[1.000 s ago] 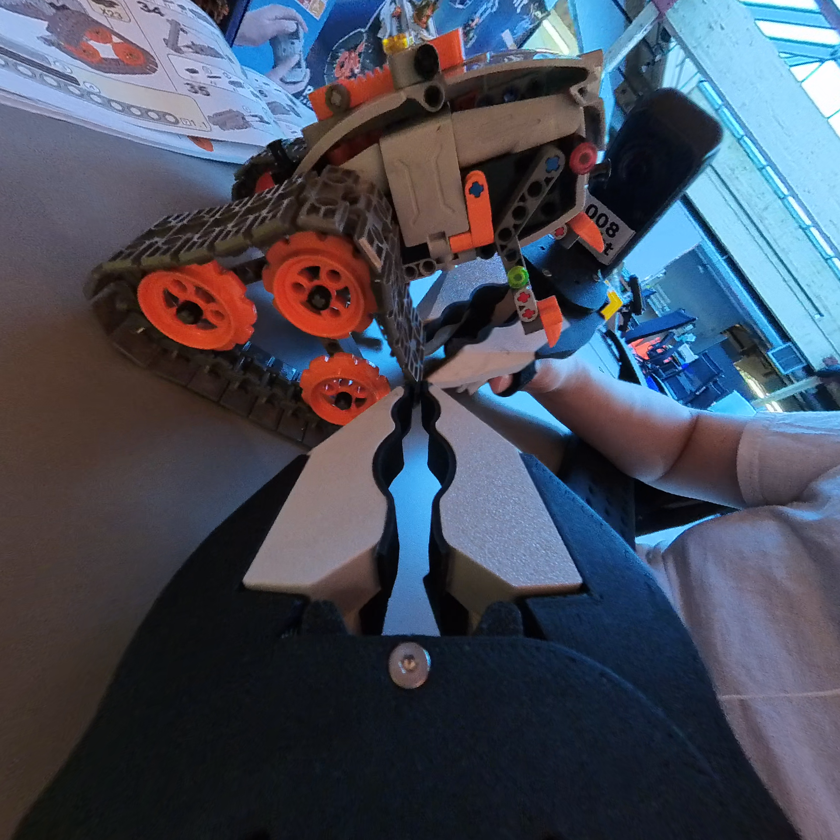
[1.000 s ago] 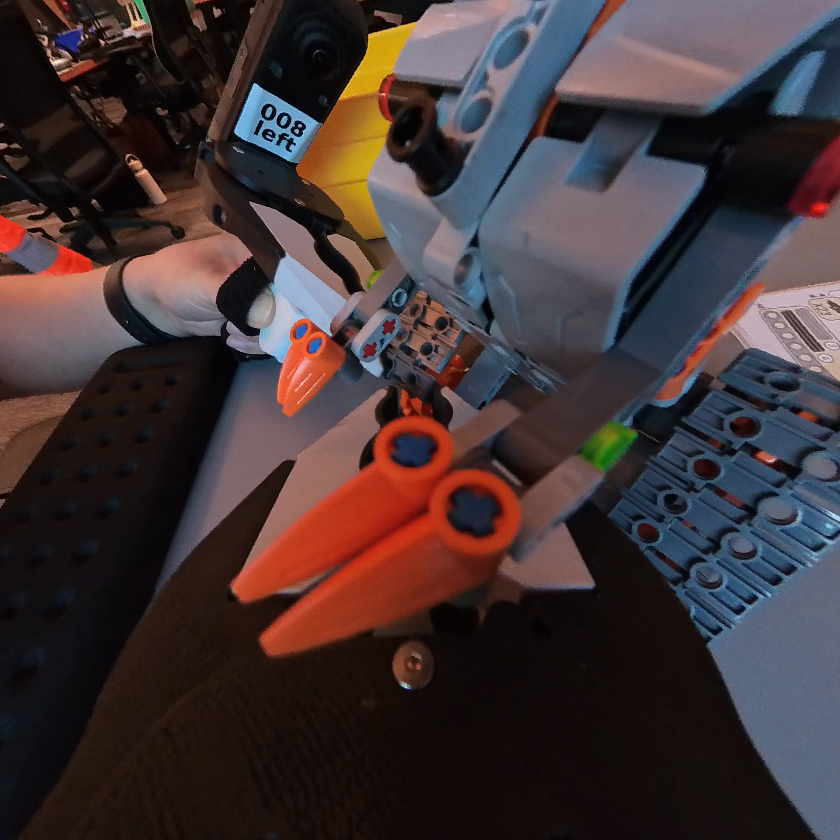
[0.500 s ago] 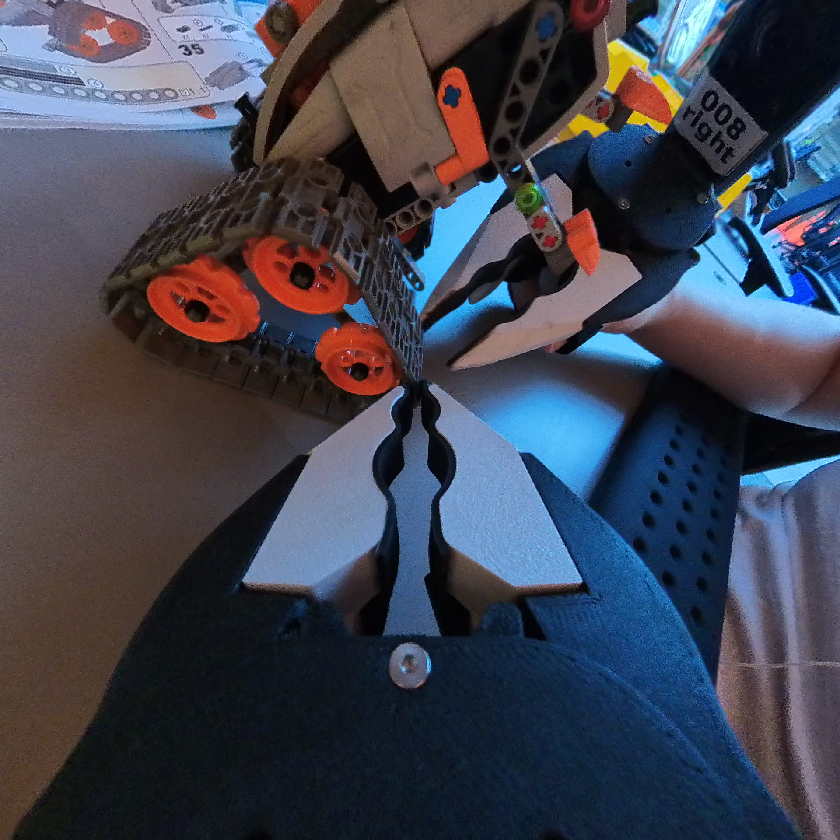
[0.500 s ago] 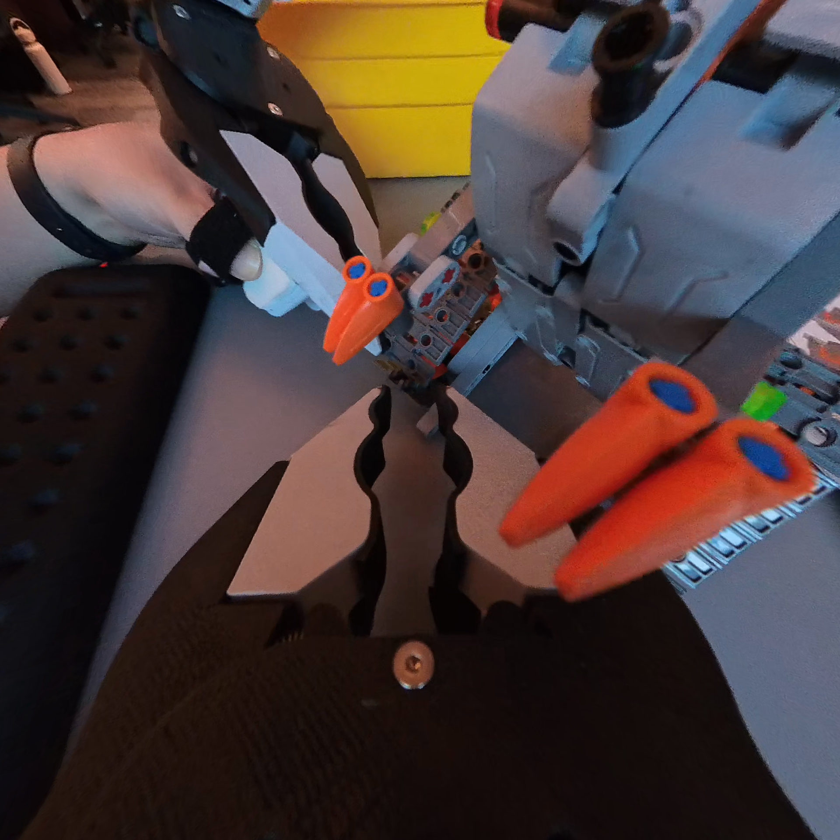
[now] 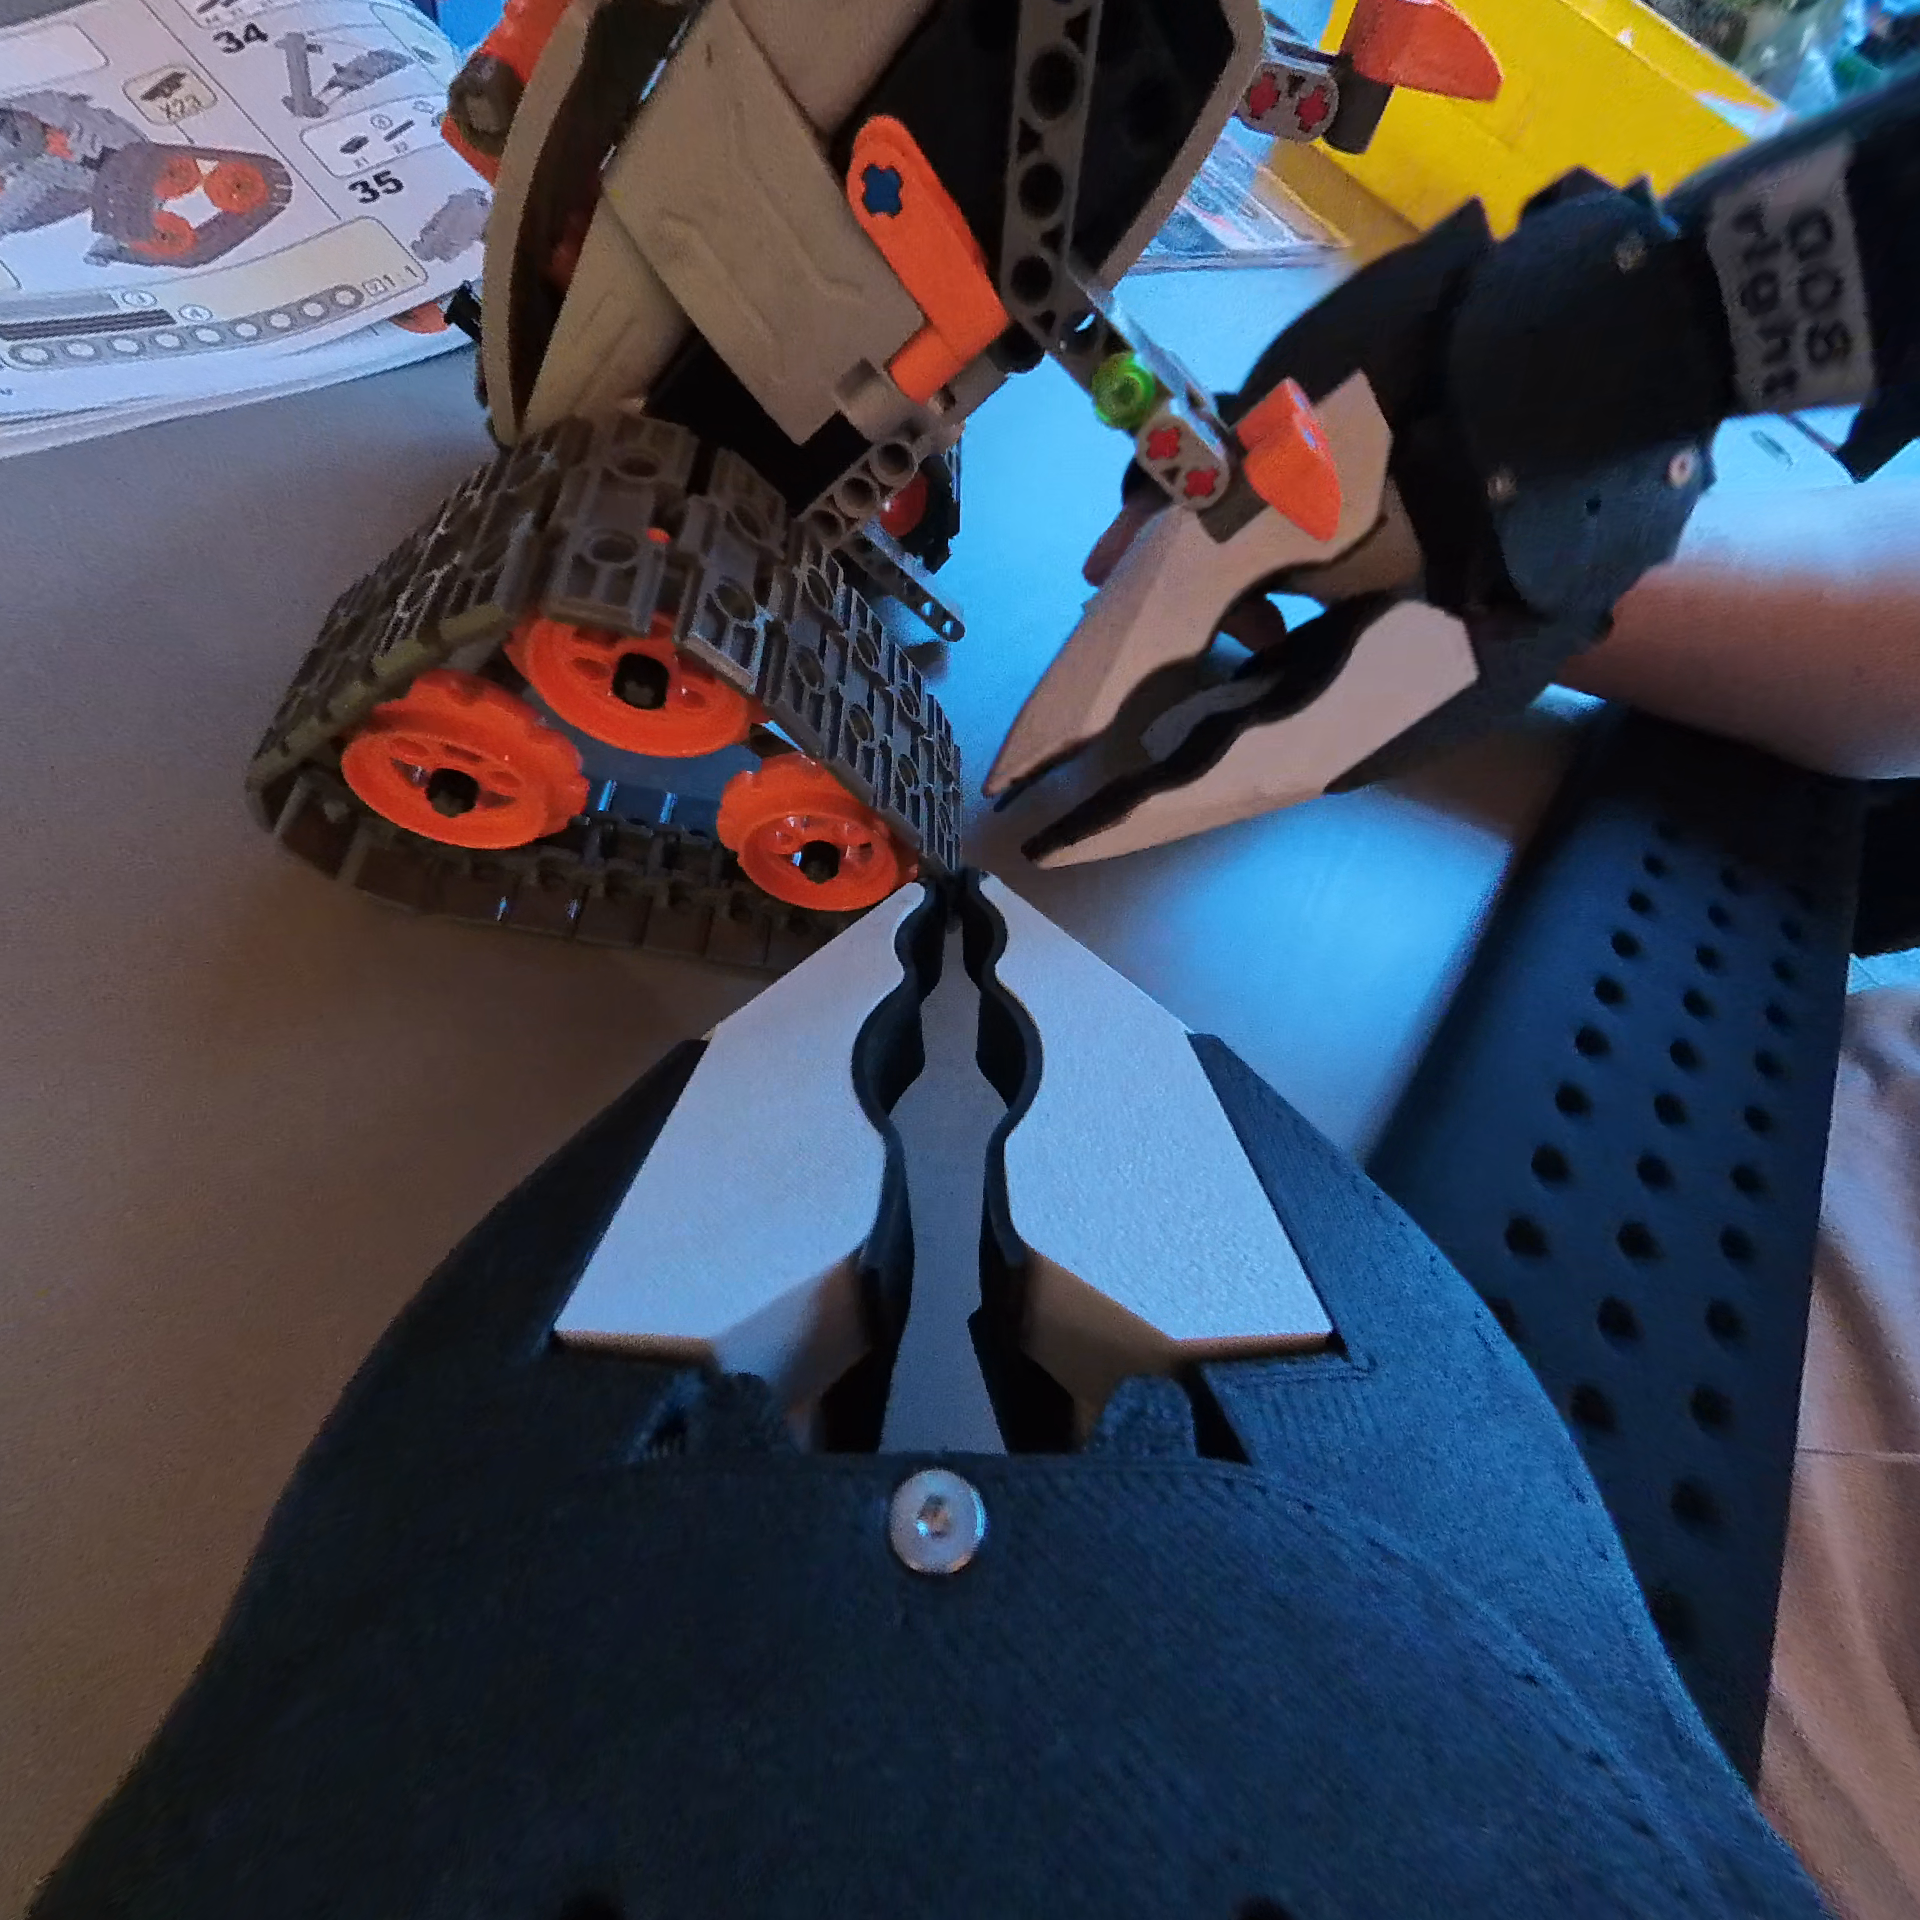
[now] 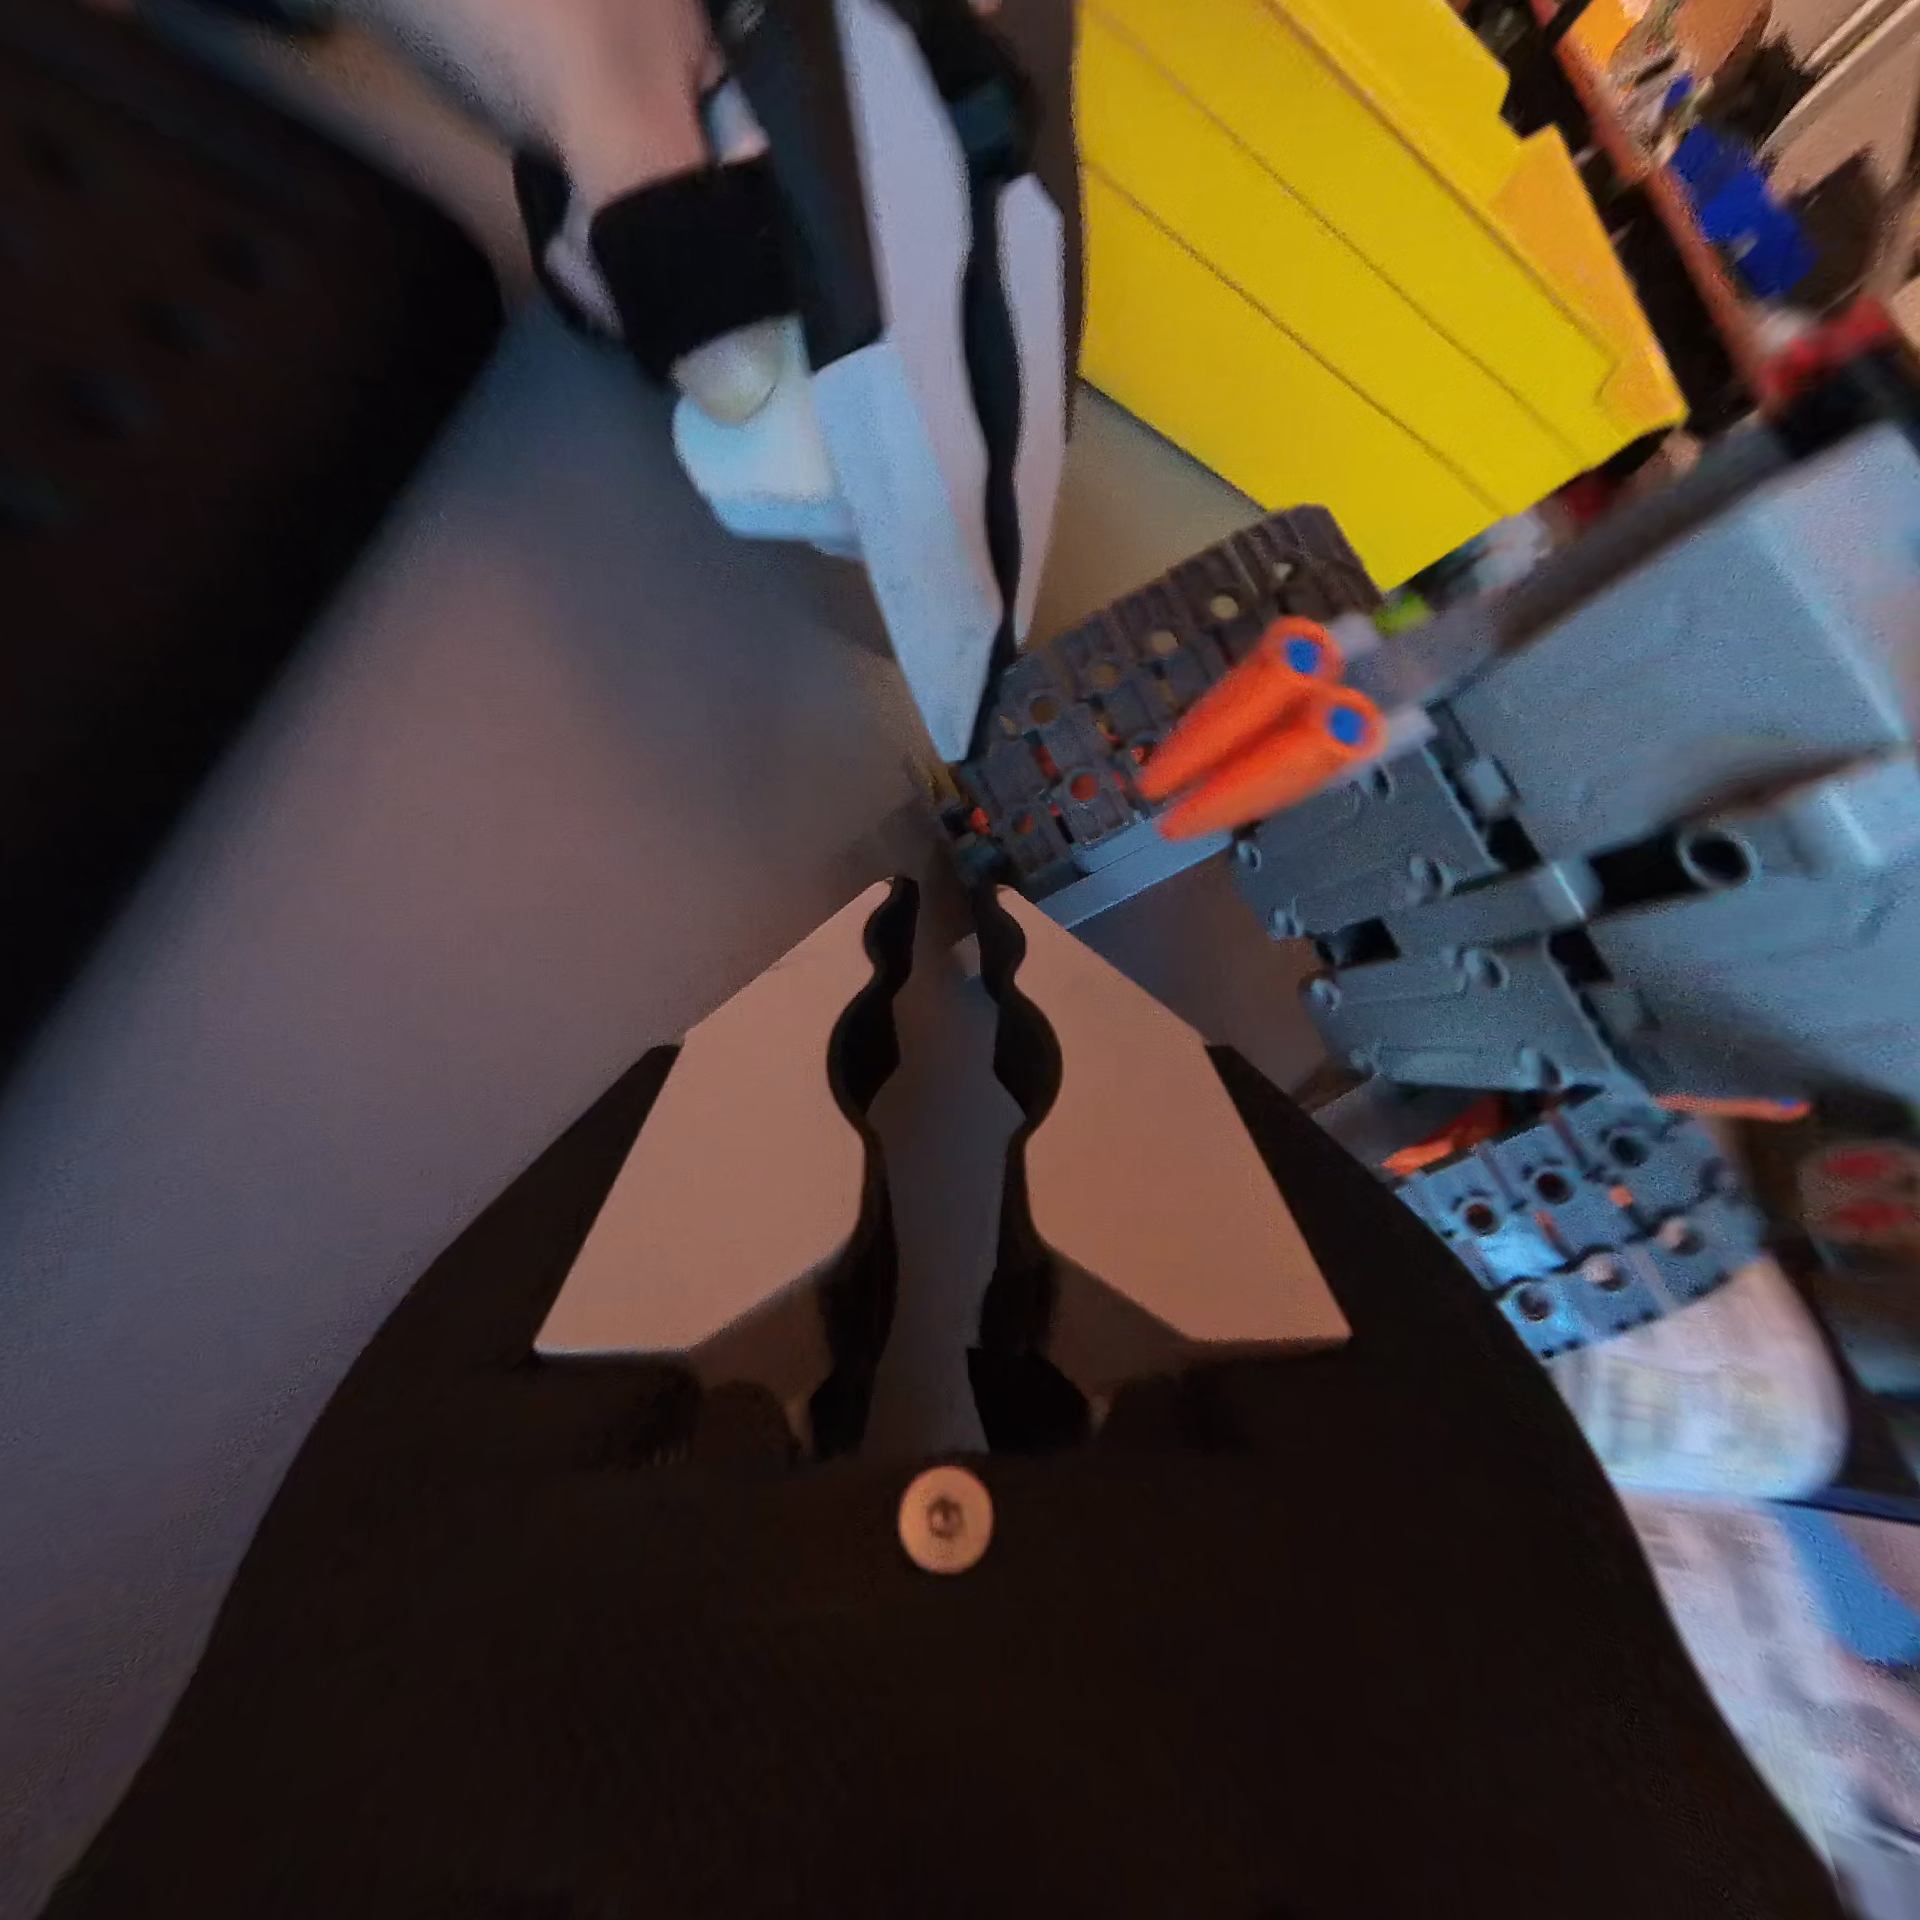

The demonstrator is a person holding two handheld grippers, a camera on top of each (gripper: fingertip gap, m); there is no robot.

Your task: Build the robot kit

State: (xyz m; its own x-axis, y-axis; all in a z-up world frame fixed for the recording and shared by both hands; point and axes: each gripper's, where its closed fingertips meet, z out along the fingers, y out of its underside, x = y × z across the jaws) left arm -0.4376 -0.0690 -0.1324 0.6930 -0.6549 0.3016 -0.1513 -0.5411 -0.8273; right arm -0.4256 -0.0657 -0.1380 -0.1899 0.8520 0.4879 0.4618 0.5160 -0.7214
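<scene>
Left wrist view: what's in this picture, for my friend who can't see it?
The shut left gripper touches the track of a grey-and-orange toy tracked vehicle on a table. The right gripper points in beside it.

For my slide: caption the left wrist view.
Left gripper shut at tracked brick vehicle's tread; right gripper alongside.

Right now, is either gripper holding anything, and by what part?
The left gripper is pinched on the toy vehicle by its track's corner. The right gripper holds nothing.
</scene>
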